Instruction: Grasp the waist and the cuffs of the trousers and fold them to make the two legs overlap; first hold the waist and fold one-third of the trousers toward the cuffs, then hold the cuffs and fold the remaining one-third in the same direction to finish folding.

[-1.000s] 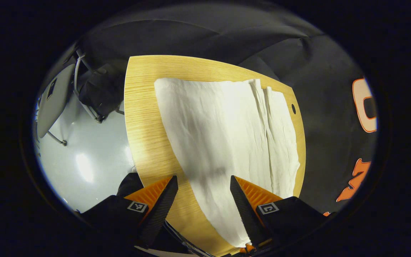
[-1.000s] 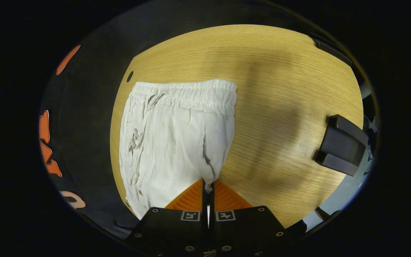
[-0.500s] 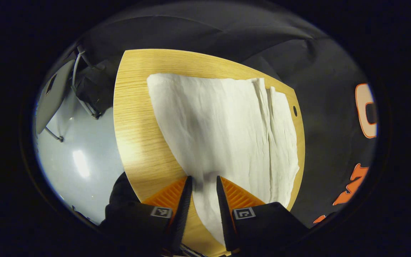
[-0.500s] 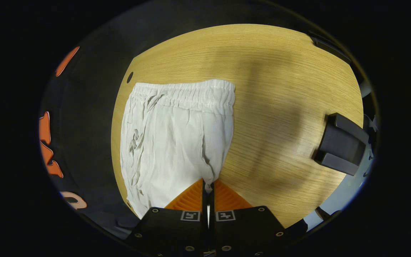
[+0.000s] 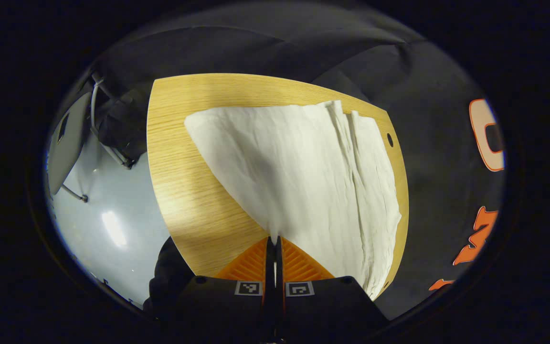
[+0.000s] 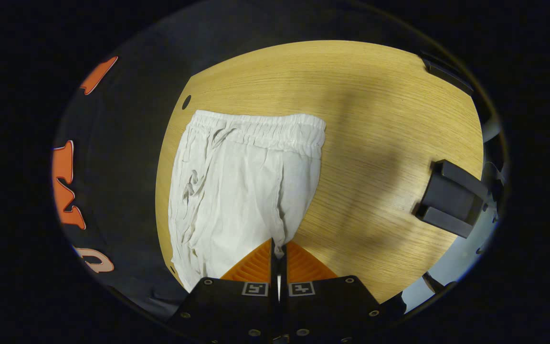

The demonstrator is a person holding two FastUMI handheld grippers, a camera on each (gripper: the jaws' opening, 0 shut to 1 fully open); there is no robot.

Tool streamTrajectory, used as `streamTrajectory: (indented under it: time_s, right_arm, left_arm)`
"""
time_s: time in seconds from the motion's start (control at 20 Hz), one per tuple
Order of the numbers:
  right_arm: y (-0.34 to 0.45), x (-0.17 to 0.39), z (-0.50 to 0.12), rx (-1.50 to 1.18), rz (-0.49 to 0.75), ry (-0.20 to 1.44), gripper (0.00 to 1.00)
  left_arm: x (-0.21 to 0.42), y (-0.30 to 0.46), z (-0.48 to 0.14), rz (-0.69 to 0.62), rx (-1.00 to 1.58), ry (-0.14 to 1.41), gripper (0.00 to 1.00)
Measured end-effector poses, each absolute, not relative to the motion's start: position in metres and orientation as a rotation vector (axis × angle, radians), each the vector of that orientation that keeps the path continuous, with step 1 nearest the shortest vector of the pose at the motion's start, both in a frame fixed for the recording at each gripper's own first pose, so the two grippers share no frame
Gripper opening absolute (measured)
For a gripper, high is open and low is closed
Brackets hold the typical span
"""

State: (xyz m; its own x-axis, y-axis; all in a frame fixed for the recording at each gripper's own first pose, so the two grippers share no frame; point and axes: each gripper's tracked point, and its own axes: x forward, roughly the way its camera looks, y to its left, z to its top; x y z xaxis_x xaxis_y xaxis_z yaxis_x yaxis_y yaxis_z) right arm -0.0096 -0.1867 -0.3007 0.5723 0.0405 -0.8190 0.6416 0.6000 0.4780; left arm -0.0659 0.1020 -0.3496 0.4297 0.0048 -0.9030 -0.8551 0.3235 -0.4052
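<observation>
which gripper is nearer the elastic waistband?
Right. The right gripper grips the trousers below the waistband; the left gripper pinches the opposite, cuff end.

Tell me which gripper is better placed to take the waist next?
Probably the right gripper: shut on the trousers, it faces the elastic waistband. The left gripper pinches plain leg cloth.

Wooden table [image 5: 184, 191] on a glossy grey floor [image 5: 108, 210], black cloth wall [image 5: 256, 48] behind.
</observation>
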Motion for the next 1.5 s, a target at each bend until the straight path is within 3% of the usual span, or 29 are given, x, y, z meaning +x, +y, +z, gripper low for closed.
streamTrajectory:
  time_s: [0.55, 1.0, 1.5]
  right_arm:
    - [-0.156, 0.033, -0.220, 0.937, -0.259, 0.818, 0.01]
    - [-0.132, 0.113, -0.186, 0.906, -0.207, 0.796, 0.01]
    - [-0.120, 0.220, -0.202, 0.841, -0.258, 0.812, 0.01]
  left_arm:
    - [-0.001, 0.115, -0.291, 0.492, -0.960, 0.895, 0.04]
    - [0.112, 0.114, -0.248, 0.358, -0.839, 0.862, 0.04]
    - [0.223, 0.113, -0.286, 0.300, -0.789, 0.960, 0.04]
